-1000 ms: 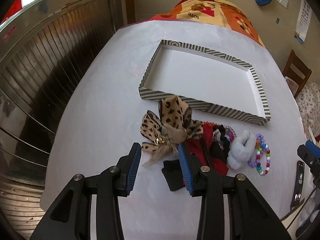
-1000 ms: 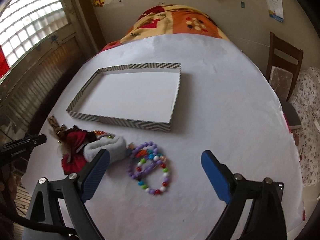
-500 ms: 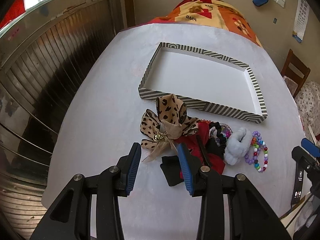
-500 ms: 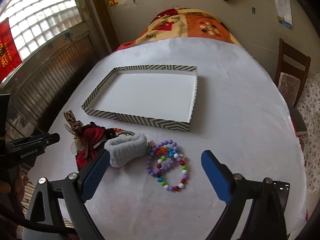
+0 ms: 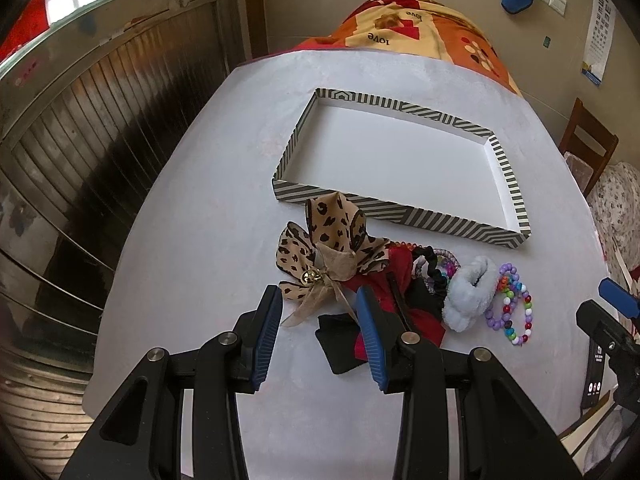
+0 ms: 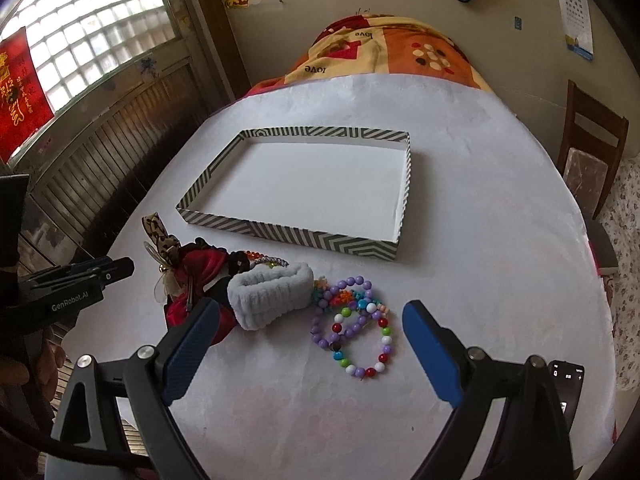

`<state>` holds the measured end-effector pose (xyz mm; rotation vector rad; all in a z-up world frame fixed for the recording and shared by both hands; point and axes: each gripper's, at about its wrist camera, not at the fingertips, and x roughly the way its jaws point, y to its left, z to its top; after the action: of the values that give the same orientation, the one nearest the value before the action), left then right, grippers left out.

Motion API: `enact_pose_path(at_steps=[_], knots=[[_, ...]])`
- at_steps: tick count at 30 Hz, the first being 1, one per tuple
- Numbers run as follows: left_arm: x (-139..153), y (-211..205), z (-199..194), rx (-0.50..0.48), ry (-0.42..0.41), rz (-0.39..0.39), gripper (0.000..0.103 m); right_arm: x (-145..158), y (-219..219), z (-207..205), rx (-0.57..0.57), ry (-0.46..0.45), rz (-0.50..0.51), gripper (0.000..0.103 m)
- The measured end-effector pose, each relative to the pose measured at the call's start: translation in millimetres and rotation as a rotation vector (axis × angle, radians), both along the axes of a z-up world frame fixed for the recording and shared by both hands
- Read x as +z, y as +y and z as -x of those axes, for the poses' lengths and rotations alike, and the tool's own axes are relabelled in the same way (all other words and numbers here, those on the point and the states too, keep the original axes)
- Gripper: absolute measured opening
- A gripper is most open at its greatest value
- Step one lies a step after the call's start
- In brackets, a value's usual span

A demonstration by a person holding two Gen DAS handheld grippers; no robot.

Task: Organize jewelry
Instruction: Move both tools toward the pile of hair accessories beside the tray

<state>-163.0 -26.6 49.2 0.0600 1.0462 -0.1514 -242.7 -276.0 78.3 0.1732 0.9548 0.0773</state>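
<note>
The jewelry and hair pieces lie bunched in a short row on the white table cover, just in front of the near wall of the striped shallow box, which holds nothing yet and looks meant to receive them. At one end of the row sits the leopard-print ribbon bow with its small gold bell; it overlaps a red fabric bow and black scrunchie, then comes the pale blue fluffy scrunchie, and at the other end the tangle of purple and multicoloured bead bracelets. The left gripper hangs tilted down over the leopard bow's trailing tails, its blue pads apart and pressing on nothing, lined up so the bow's knot lies ahead of the gap, which suggests that bow is the first pick. The right gripper hovers spread wide over the bracelets, grasping nothing, its fingers straddling them from above, probably waiting its turn at that end. Working from both ends would keep the two tools from crossing. Nothing has been moved into the box so far.
</note>
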Motion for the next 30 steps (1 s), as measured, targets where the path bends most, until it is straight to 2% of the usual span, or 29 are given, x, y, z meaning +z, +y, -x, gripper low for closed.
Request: enact_pose_path(at_steps=[13, 23, 30], knots=[[-5, 6, 0, 0.003, 0.017, 0.005, 0.016, -6, 0, 0, -0.011, 0.015, -0.041, 0.095], [-15, 30, -2, 0.041, 0.069, 0.044, 0.016, -14, 5, -2, 0.006, 0.042, -0.052, 0.095], [-13, 34, -2, 0.047, 0.066, 0.062, 0.016, -17, 11, -6, 0.024, 0.052, -0.06, 0.095]])
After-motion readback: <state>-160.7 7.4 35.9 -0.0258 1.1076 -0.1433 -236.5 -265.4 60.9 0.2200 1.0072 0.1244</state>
